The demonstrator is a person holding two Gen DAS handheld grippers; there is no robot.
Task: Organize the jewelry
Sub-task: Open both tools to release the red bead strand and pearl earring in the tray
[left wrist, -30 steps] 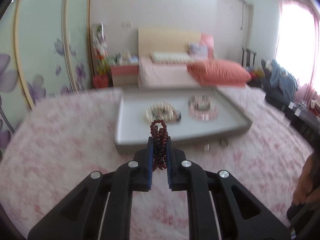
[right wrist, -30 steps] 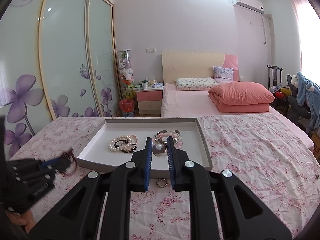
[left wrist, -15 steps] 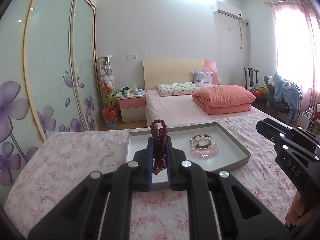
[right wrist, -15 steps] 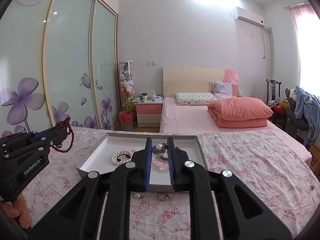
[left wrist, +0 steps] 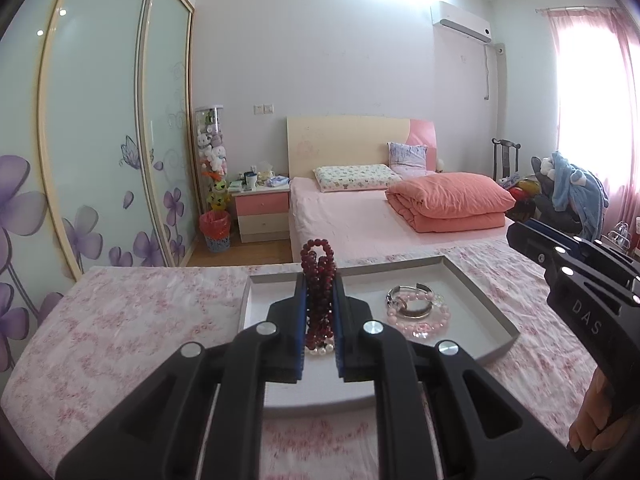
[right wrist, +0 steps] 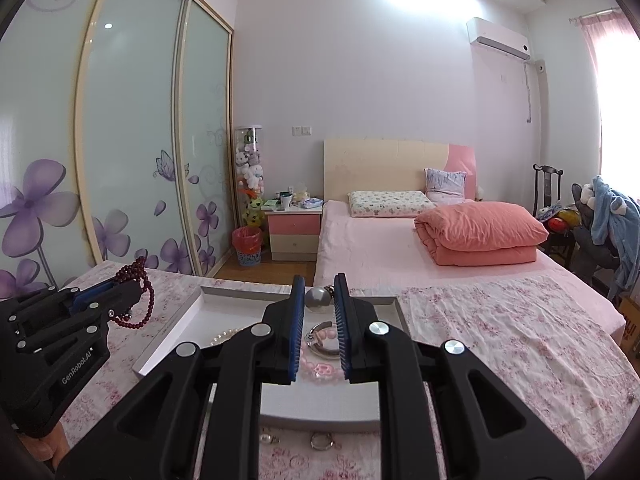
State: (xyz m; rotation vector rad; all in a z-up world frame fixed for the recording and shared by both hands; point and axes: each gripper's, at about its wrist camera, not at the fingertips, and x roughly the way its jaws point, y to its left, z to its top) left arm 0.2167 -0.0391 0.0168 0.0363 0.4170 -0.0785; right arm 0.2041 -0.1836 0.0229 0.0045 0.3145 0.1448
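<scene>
My left gripper (left wrist: 319, 280) is shut on a dark red bead bracelet (left wrist: 319, 268), which loops up above the fingertips and hangs over the near left part of the white tray (left wrist: 490, 308). In the tray lie a pink bead bracelet with a silver bangle (left wrist: 418, 312) and a pearl string (right wrist: 224, 336). My right gripper (right wrist: 318, 286) is shut on a silver ball pendant (right wrist: 318, 299) above the tray's (right wrist: 172, 332) far edge. The left gripper (right wrist: 128, 294) with the red beads (right wrist: 142, 304) also shows at the left of the right wrist view.
A small ring (right wrist: 322, 440) and a pearl piece (right wrist: 266, 438) lie on the pink floral cloth (right wrist: 500, 340) just in front of the tray. A bed (left wrist: 360, 224) stands beyond the table, sliding wardrobe doors (left wrist: 100, 140) on the left. A hand (left wrist: 592, 420) holds the right gripper.
Both grippers have risen and moved in over the tray, each keeping its piece. The left view has swung from the tray's front to its near left part.
</scene>
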